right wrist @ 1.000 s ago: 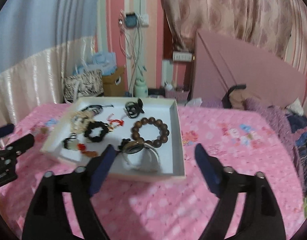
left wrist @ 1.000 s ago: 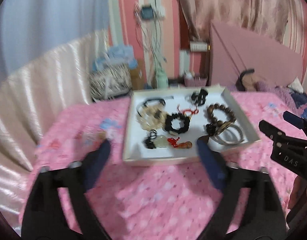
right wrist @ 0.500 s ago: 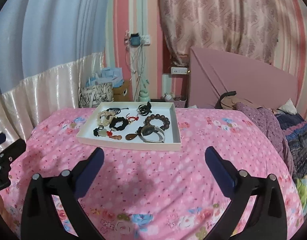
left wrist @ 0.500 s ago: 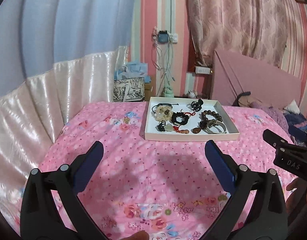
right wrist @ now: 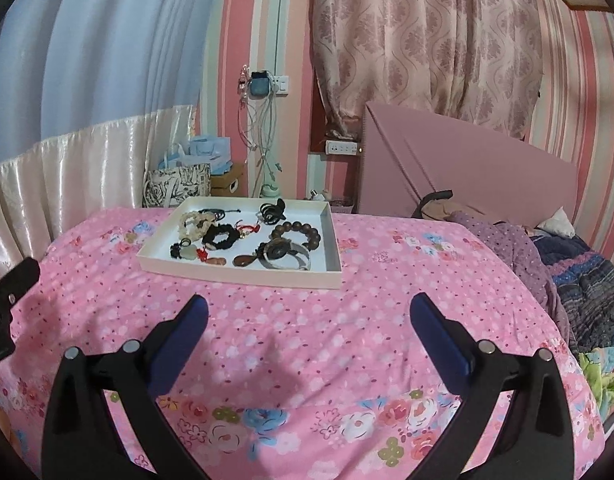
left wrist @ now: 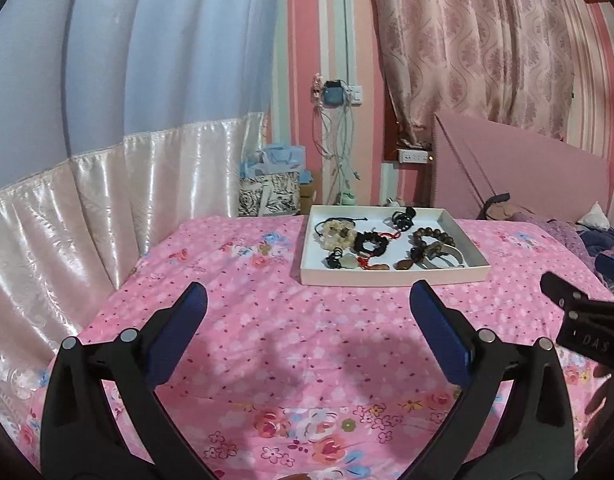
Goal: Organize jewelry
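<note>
Tray: I see the white tray [right wrist: 334, 256] lying flat on the pink bedspread [right wrist: 307, 340], well ahead of both claws, probably so every piece is within view.
Jewelry: the bead bracelets [right wrist: 295, 233], cords and pendants all sit inside the tray, bunched but sorted.
Left claw [left wrist: 307, 308]: jaws wide apart, holding nothing, touching nothing.
Right claw [right wrist: 307, 312]: the same, spread and empty, hovering above the bedspread.

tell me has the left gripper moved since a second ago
Yes. The left gripper has pulled back from the shallow white jewelry tray, which lay between its fingers a second ago and now sits well ahead on the bed.
</note>
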`<state>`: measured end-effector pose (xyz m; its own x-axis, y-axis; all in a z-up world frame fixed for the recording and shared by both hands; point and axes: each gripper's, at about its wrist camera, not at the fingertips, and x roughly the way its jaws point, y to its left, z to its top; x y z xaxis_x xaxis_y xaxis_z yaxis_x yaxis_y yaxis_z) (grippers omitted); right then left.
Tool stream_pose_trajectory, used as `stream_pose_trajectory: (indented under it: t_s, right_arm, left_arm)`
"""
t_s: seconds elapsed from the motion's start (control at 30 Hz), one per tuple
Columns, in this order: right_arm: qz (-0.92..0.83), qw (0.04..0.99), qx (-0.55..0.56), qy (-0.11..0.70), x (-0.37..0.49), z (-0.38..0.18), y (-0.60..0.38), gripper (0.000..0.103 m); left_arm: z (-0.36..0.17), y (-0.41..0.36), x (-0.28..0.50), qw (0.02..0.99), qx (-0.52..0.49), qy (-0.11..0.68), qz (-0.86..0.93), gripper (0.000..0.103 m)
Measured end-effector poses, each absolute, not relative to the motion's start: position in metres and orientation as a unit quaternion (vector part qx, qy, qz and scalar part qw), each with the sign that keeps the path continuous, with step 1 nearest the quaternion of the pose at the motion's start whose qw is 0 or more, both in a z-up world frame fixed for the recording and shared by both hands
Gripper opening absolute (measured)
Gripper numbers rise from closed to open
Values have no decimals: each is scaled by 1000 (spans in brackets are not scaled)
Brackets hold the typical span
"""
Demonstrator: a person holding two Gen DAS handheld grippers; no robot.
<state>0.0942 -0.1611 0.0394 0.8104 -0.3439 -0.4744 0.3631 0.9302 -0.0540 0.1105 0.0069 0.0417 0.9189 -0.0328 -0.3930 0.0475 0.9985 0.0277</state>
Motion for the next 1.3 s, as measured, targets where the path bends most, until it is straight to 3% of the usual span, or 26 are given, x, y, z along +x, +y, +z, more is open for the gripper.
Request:
stream_pose_trajectory:
  t_s: [1.3]
  right_arm:
    - [-203, 949, 24, 242, 93, 21, -173, 101]
  left_arm:
    - [21, 1, 121, 974, 40, 224, 7, 100]
